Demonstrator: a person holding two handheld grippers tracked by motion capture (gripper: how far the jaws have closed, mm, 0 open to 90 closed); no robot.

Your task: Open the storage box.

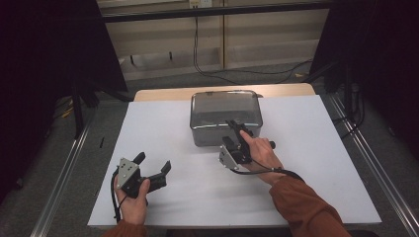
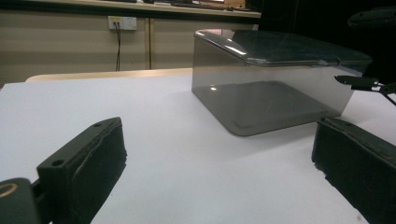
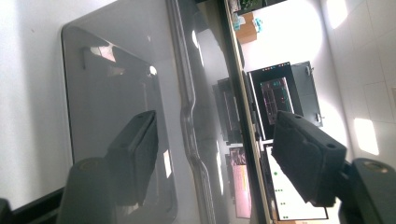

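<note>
- From the high view I see the smoky clear plastic box (image 1: pixel 226 117) with its lid (image 1: pixel 225 107) on, sitting at about 12 o'clock from the middle of the white tabletop (image 1: pixel 316 163), close to the far edge.
- My right claw (image 1: pixel 238 129) is at the box's near edge, around 6 o'clock of it, turned on its side and pointing away from me over the front rim.
- In the right gripper view the lid's rim (image 3: pixel 187 112) runs between the two pads: one pad lies in front of the box wall (image 3: pixel 112 107), the other against the reflective lid top. I see a gap on both sides, so the claw is released around the rim, not pressing it.
- My left claw (image 1: pixel 154 165) rests low over the tabletop at about 8 o'clock from the box, well apart from it.
- In the left gripper view its pads (image 2: pixel 84 172) stand wide with bare tabletop between them: released, grasping nothing. The box shows ahead at about 1 o'clock, and the tip of the right claw pokes in beside the box's right corner.
</note>
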